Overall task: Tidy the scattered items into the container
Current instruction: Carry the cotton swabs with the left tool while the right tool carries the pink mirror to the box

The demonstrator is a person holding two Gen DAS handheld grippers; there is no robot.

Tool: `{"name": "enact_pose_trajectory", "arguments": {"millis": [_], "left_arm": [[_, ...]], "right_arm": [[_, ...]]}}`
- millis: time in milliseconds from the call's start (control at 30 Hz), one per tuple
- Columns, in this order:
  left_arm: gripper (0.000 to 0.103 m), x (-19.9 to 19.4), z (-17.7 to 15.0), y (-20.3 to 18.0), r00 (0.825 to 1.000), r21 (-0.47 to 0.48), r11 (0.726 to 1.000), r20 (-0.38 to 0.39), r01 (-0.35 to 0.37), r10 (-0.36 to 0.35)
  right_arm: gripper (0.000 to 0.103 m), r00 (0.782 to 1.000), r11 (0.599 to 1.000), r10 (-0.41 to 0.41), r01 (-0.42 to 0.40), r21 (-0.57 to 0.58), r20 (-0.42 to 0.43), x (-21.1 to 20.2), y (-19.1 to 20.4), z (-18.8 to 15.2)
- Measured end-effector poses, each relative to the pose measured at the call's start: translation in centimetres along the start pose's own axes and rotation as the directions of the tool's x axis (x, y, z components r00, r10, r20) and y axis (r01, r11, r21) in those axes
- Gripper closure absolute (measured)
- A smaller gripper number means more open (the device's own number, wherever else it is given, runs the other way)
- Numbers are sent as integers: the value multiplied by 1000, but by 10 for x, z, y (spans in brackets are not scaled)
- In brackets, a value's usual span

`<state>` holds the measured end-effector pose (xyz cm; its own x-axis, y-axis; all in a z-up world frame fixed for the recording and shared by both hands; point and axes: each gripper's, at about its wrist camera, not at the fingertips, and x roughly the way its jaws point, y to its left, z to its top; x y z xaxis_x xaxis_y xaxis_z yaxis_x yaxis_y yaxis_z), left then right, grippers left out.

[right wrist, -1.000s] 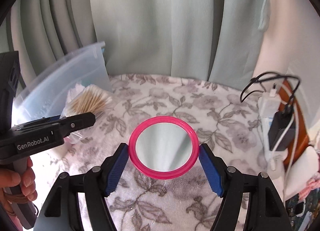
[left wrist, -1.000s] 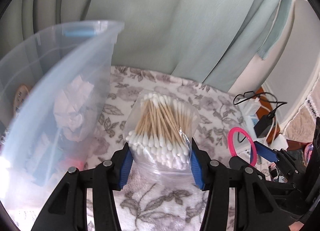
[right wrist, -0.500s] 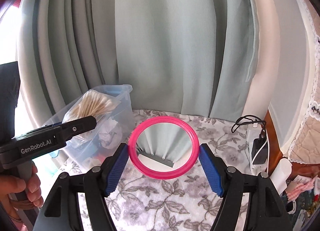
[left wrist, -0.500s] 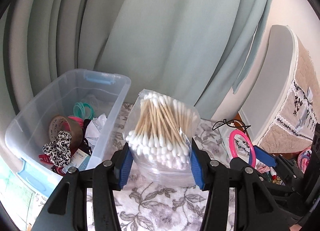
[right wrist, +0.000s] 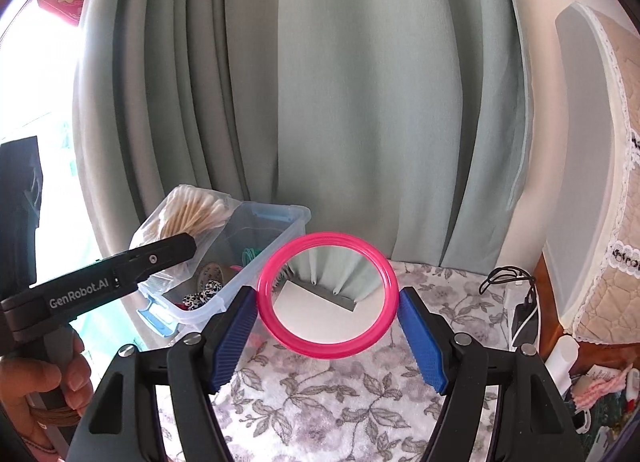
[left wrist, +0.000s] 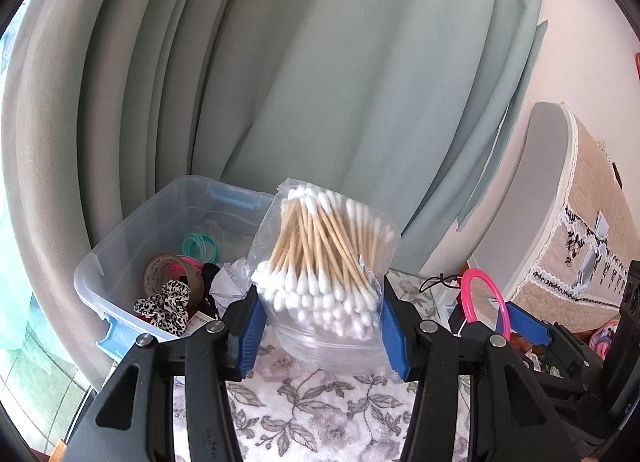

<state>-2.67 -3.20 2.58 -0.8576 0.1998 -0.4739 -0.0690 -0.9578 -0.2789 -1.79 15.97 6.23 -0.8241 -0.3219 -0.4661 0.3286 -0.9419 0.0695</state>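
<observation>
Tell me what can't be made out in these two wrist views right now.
- Clear bin, left wrist view: its near right part hides behind the cotton swab bag.
- Same bin, right wrist view: the pink mirror and left gripper cover much of it.
- Clutter at the right edge, both views: too small and cut off to name.

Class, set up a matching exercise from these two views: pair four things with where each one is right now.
Things:
1. bag of cotton swabs
2. pink-rimmed mirror
3. leopard-print scrunchie
4. black charger

Places:
A. on the floral cloth, at its right edge
B. in the clear storage bin
C. clamped in the left hand-held gripper
D. clamped in the right hand-held gripper

Pairs: 1-C, 2-D, 3-B, 4-A
</observation>
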Motion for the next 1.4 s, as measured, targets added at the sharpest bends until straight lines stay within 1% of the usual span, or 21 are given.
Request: {"name": "enact_pose_trajectory", "arguments": {"millis": [133, 333, 433, 533, 633, 800, 1067, 1233, 1400], "left_arm": [[50, -15, 2, 4, 1000, -14, 1000, 29, -1, 1], [50, -20, 1, 7, 998, -40, 999, 59, -6, 8], [50, -20, -1, 9, 997, -57, 998, 73, -11, 15], [50, -18, -3, 12, 996, -74, 997, 83, -20, 26], [50, -13, -7, 15, 995, -92, 995, 88, -31, 39], [50, 4, -15, 20, 995, -129, 990, 81, -52, 63], [50, 46, -34, 22, 995, -174, 981, 41, -87, 96], [50, 76, -47, 18, 994, -197, 975, 15, -106, 111], [50, 105, -61, 11, 992, -215, 969, -9, -126, 127]], "right_arm": [[28, 1000, 999, 8, -7, -32, 16, -9, 16, 5], [28, 999, 997, 26, -23, -79, 32, -17, 42, 12], [28, 998, 996, 48, -45, -83, 35, -17, 53, 15], [28, 996, 994, 86, -84, -70, 34, -14, 61, 17], [28, 995, 993, 95, -93, -74, 22, -7, 70, 19], [28, 993, 989, 115, -115, -90, 0, 8, 83, 20], [28, 989, 983, 139, -145, -112, -59, 43, 103, 16], [28, 983, 980, 155, -166, -113, -103, 70, 111, 14], [28, 974, 977, 169, -186, -108, -149, 103, 110, 10]]}}
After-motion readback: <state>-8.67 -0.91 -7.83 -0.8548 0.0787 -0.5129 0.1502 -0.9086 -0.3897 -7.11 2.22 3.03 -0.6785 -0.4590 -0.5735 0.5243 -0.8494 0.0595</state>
